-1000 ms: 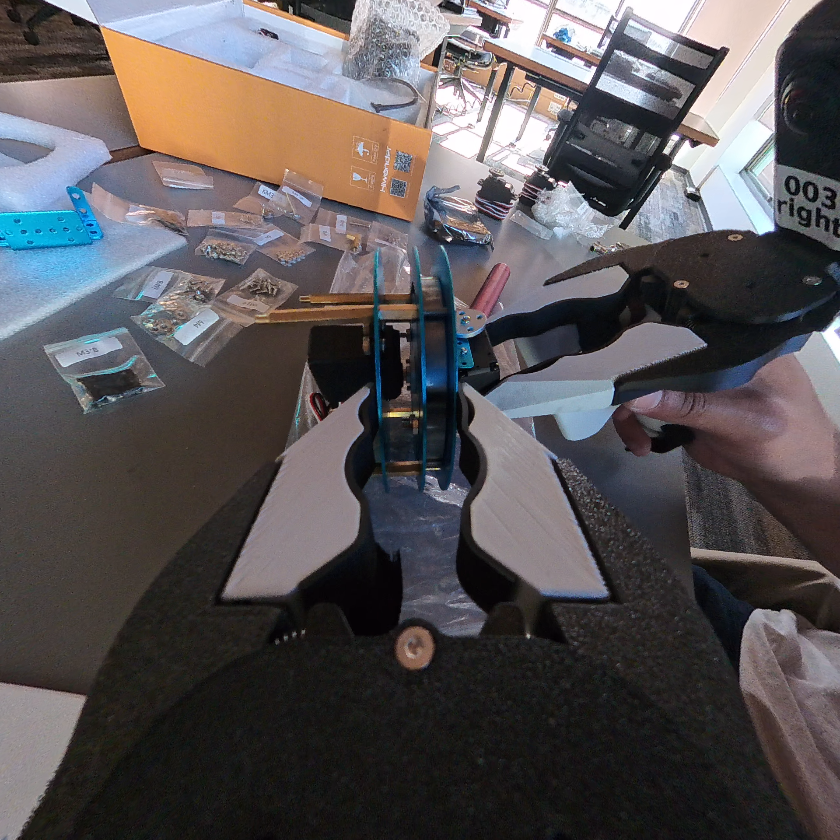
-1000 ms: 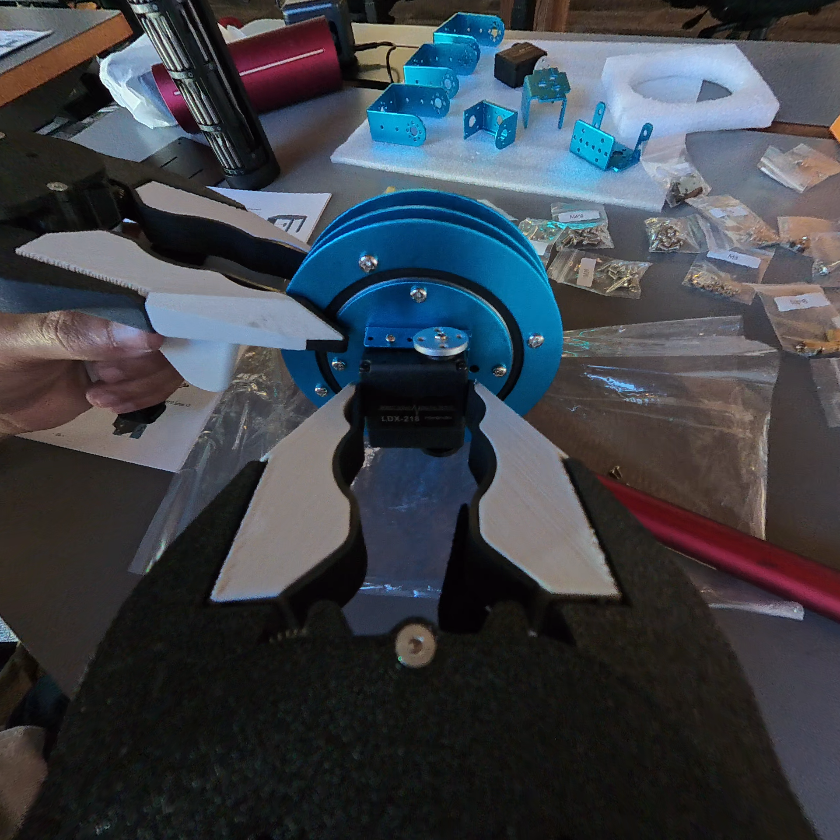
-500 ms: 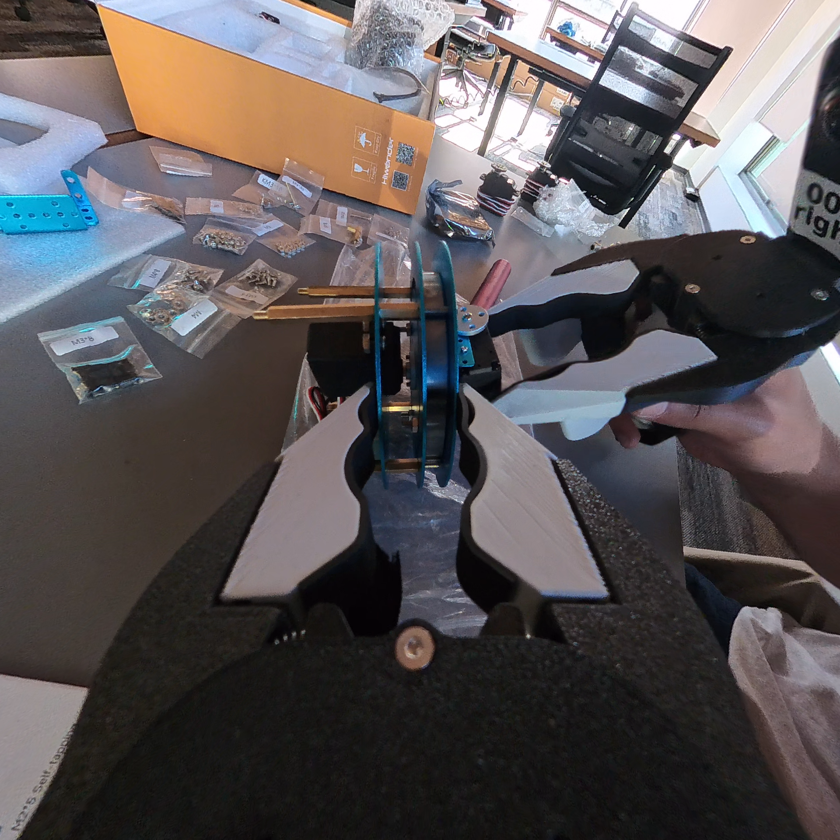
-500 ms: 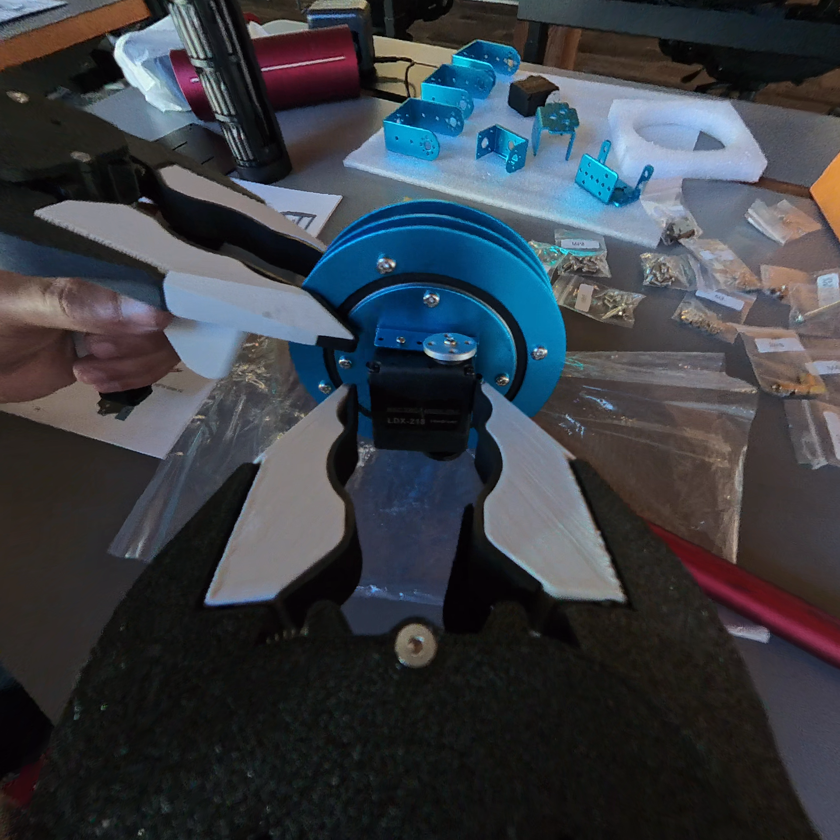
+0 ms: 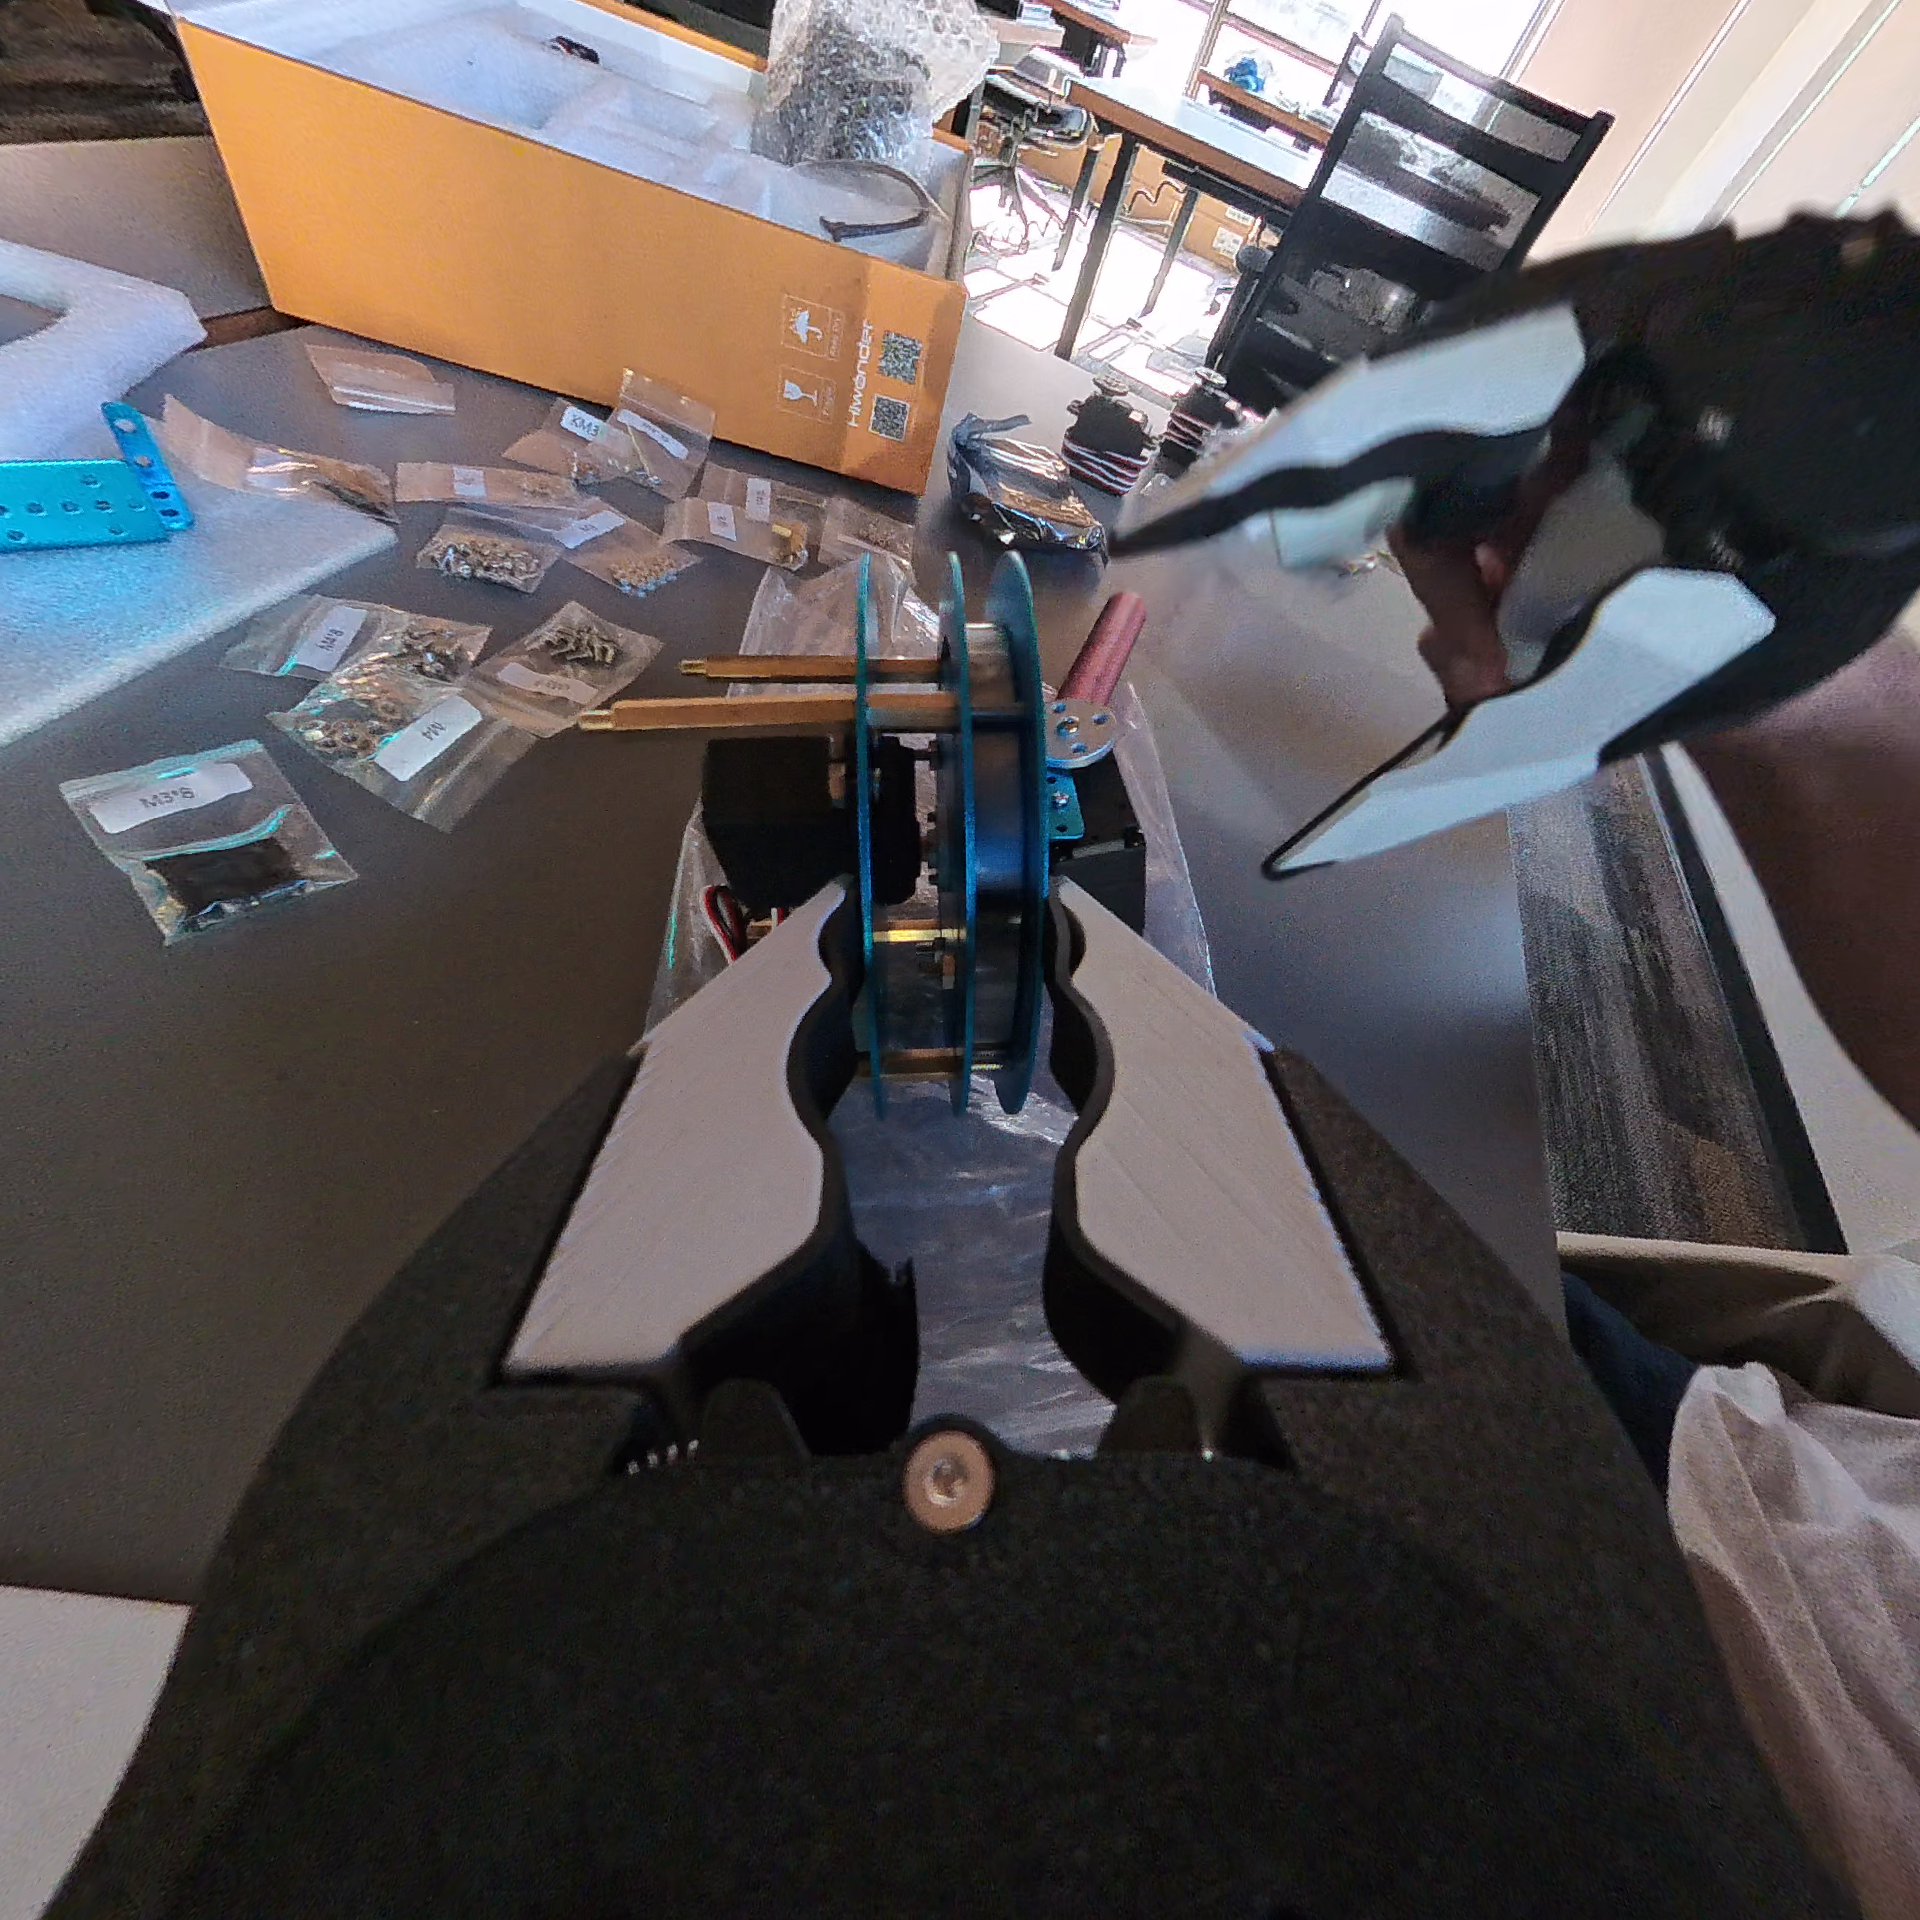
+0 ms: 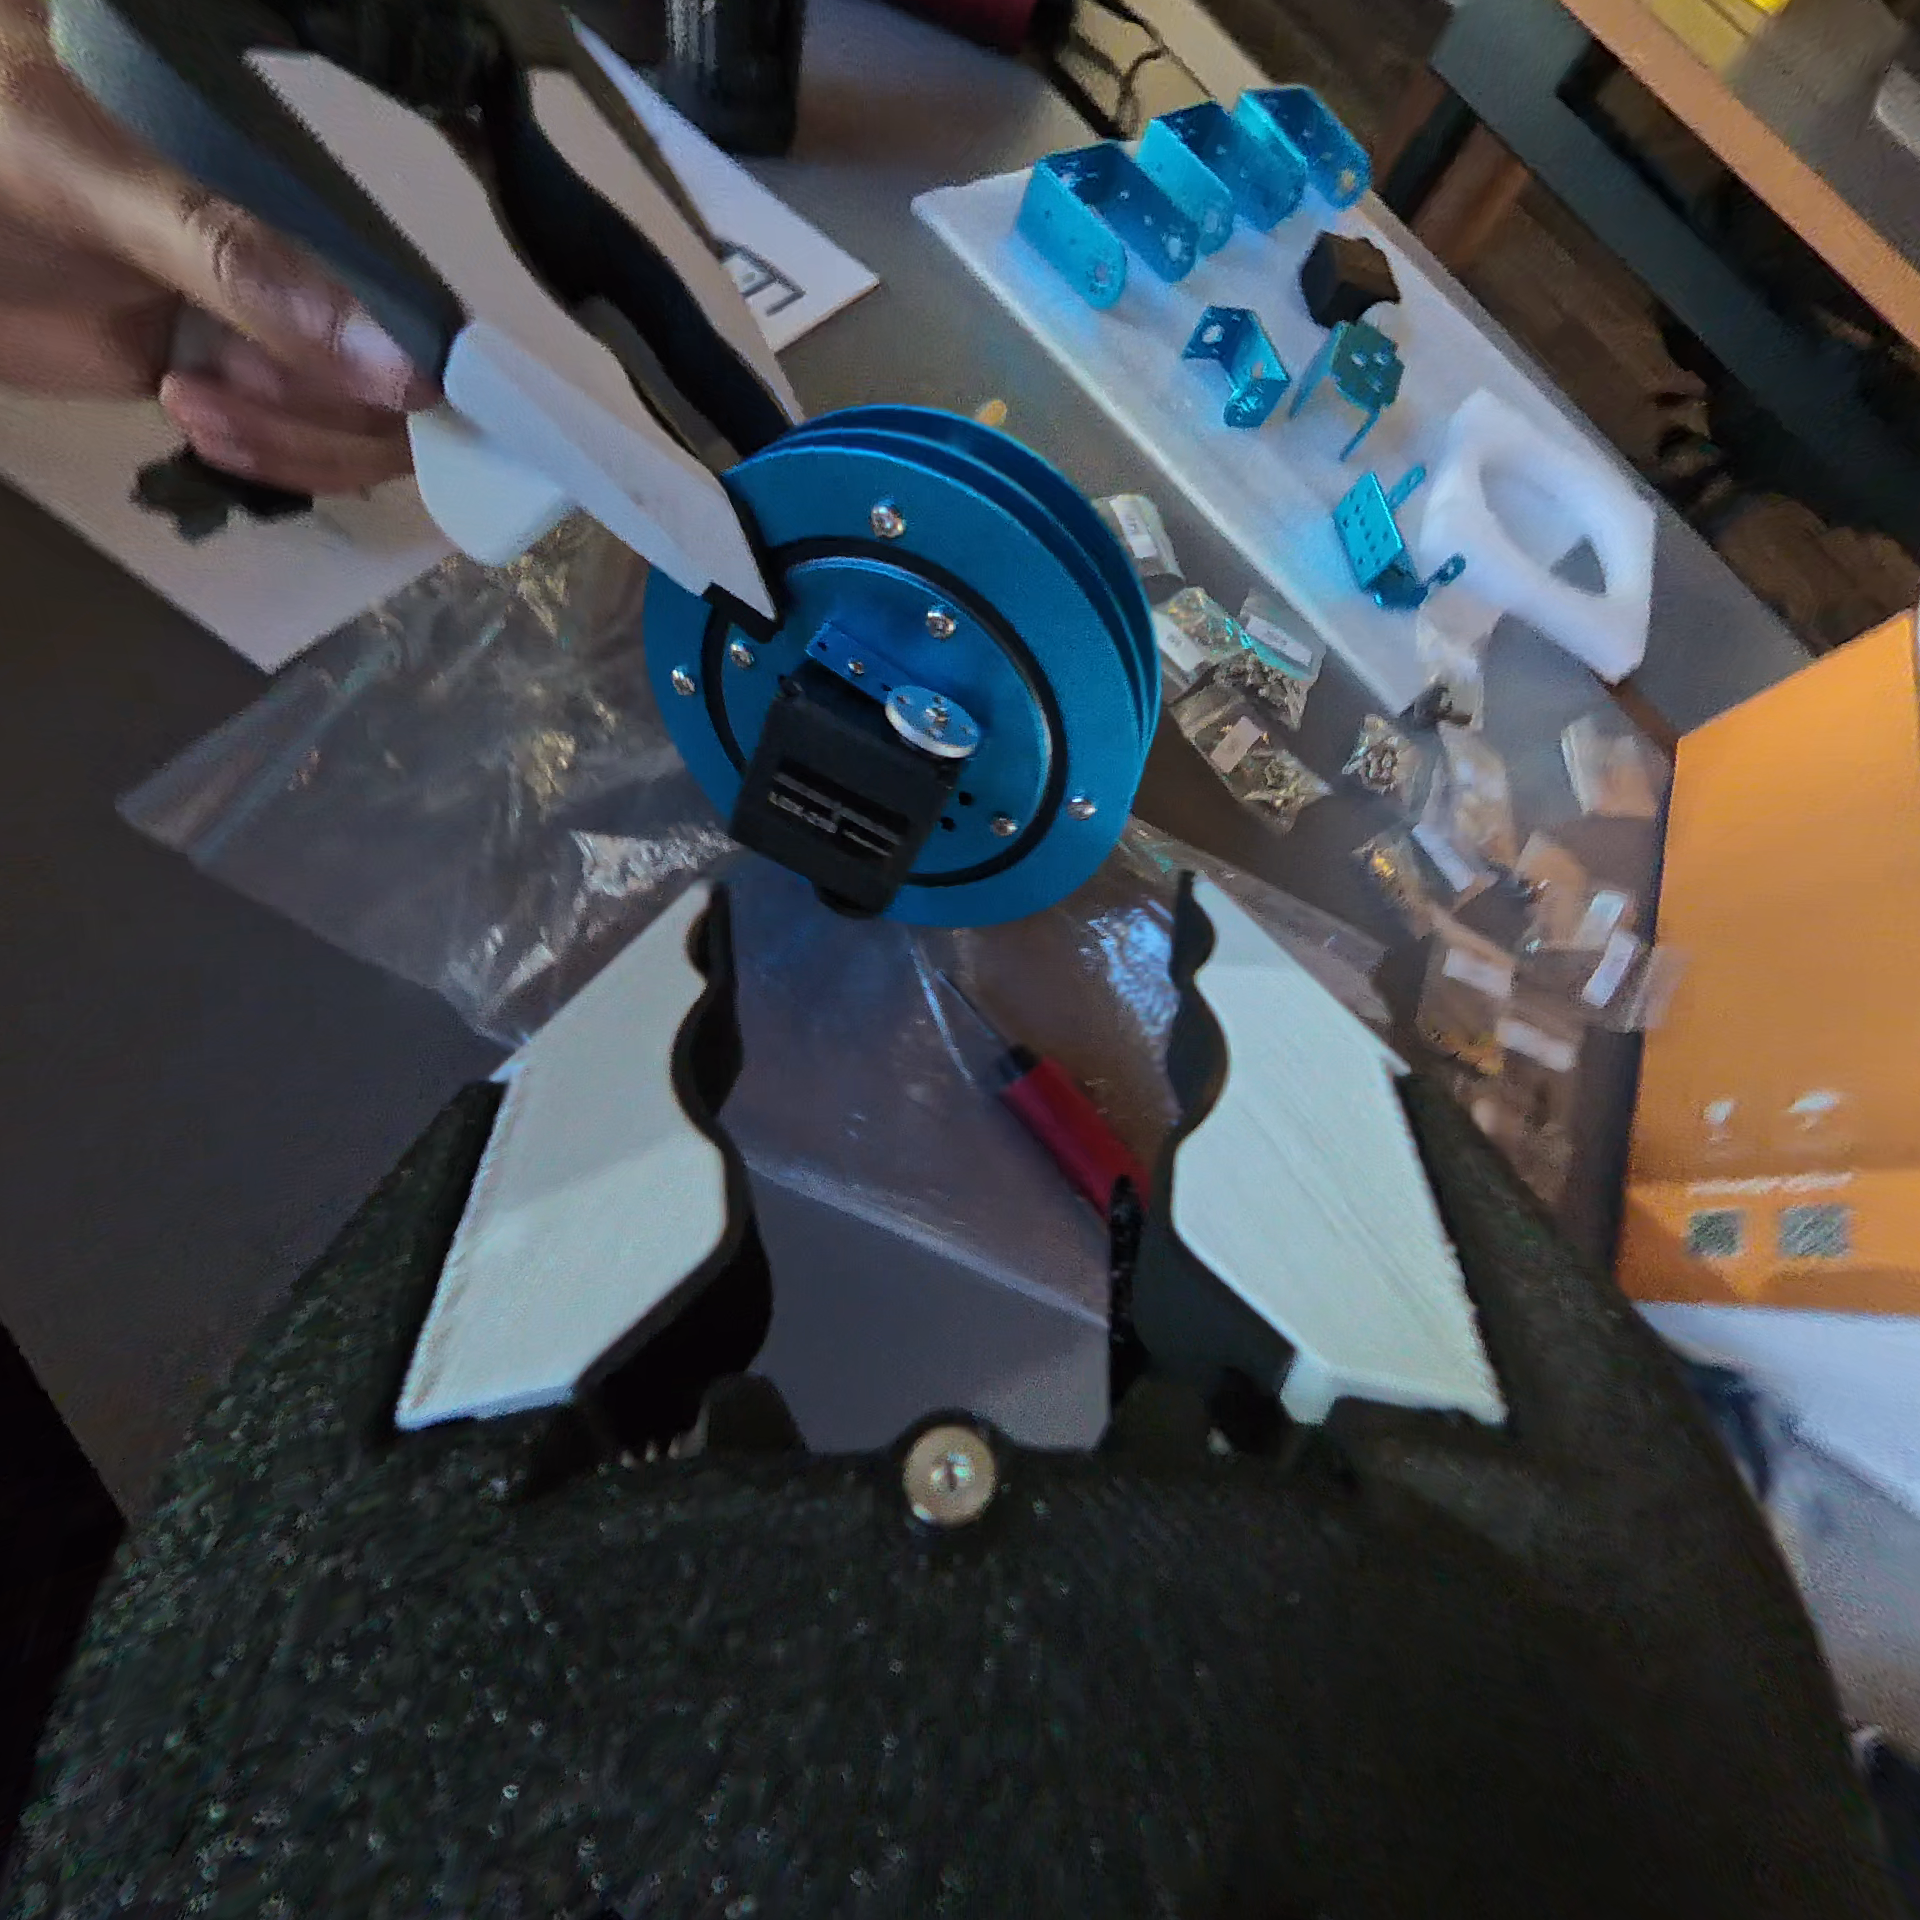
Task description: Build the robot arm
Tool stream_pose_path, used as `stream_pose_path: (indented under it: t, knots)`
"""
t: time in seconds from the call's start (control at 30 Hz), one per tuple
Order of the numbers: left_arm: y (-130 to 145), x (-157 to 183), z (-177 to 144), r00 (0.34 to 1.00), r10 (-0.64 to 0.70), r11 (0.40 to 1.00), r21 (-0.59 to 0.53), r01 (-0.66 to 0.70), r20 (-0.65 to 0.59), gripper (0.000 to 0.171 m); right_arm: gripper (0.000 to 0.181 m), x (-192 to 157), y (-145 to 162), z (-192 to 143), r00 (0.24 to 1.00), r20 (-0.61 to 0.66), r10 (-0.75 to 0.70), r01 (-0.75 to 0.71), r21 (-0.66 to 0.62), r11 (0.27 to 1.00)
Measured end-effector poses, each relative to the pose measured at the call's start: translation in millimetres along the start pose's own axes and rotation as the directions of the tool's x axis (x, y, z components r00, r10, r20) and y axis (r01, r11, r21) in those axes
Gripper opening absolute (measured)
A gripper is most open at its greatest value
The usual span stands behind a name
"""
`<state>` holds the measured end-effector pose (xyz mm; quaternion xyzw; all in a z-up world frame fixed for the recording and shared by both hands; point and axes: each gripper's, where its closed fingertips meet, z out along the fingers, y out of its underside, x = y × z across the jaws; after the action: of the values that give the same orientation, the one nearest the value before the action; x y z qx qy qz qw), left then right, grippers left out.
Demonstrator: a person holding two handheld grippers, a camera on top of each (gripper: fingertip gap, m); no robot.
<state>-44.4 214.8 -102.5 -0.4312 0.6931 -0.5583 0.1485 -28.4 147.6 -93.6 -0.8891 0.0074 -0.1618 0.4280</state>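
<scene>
My left gripper point(image 5: 951, 904) is shut on a blue metal disc assembly point(image 5: 992, 831) with brass standoffs point(image 5: 748, 712) and black servos, and holds it above a clear plastic bag. Both pads press on the outer discs. In the right wrist view the assembly point(image 6: 935, 582) shows face-on, with a black servo point(image 6: 842, 790) on its front and a left finger point(image 6: 623, 478) against its rim. My right gripper point(image 6: 951, 888) is open wide and holds nothing, just short of that servo. In the left wrist view the right gripper point(image 5: 1195, 707) hovers up and to the right of the assembly.
An orange cardboard box point(image 5: 582, 239) stands at the back. Small bags of screws point(image 5: 416, 717) lie on the grey table. A white foam sheet point(image 6: 1475, 343) carries blue brackets point(image 6: 1195, 187). A red-handled tool point(image 6: 1060, 1122) and a clear bag point(image 6: 416, 748) lie below the assembly. A black chair point(image 5: 1434, 208) stands behind.
My right gripper opened, let go of the black servo and drew back and up from the assembly. My left gripper kept its hold on the blue discs.
</scene>
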Motion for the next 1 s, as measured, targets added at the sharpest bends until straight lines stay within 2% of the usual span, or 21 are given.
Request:
stream_pose_path:
  t: [0.1, 0.2, 0.3, 0.33, 0.47, 0.57, 0.63, 0.73, 0.87, 1.0]
  knots:
    - [0.0, -0.3, -0.4, 1.000, 0.007, 1.000, 0.006, -0.007, -0.017, 0.032, 0.117, 19.0, 7.8, 8.7, 0.992, 0.099, -0.078, 0.083, -0.049, 0.995]
    - [0.0, -0.1, -0.2, 0.999, 0.014, 1.000, 0.010, -0.014, -0.035, 0.032, 0.123, 11.9, 15.9, 34.7, 0.948, 0.315, -0.035, 0.042, -0.017, 0.999]
    - [0.4, -0.1, -0.5, 0.999, 0.017, 1.000, 0.014, -0.016, -0.050, 0.032, 0.118, -10.8, -2.8, 44.5, 0.839, 0.545, 0.002, -0.070, 0.103, 0.992]
    - [0.6, -0.5, -0.5, 0.999, 0.015, 1.000, 0.013, -0.014, -0.050, 0.032, 0.124, -14.8, -6.9, 48.5, 0.816, 0.577, 0.011, -0.095, 0.116, 0.989]
    - [0.3, -2.3, -0.4, 0.999, 0.011, 1.000, 0.015, -0.010, -0.040, 0.032, 0.113, -8.1, -6.6, 64.1, 0.853, 0.521, -0.004, -0.083, 0.145, 0.986]
    - [0.1, -1.3, 1.0, 0.999, 0.004, 1.000, 0.020, -0.003, -0.037, 0.032, 0.114, -7.2, -7.8, 66.6, 0.858, 0.514, 0.003, -0.106, 0.171, 0.979]
    - [-0.2, -1.5, 1.7, 0.999, 0.001, 1.000, 0.022, 0.000, -0.037, 0.032, 0.113, -7.2, -8.4, 68.4, 0.835, 0.548, 0.041, -0.157, 0.166, 0.974]
    - [-0.2, -2.5, 2.4, 1.000, -0.011, 1.000, 0.025, 0.012, -0.027, 0.032, 0.109, -10.0, -3.2, 70.7, 0.780, 0.611, 0.137, -0.231, 0.076, 0.970]
    - [0.5, -2.6, 1.8, 1.000, -0.020, 1.000, 0.019, 0.020, -0.017, 0.033, 0.122, -0.4, -3.8, 71.0, 0.861, 0.491, 0.135, -0.206, 0.092, 0.974]
    - [1.8, -2.9, 1.1, 1.000, -0.024, 1.000, 0.015, 0.025, -0.017, 0.032, 0.120, 7.7, -3.3, 63.4, 0.907, 0.409, 0.103, -0.168, 0.126, 0.978]
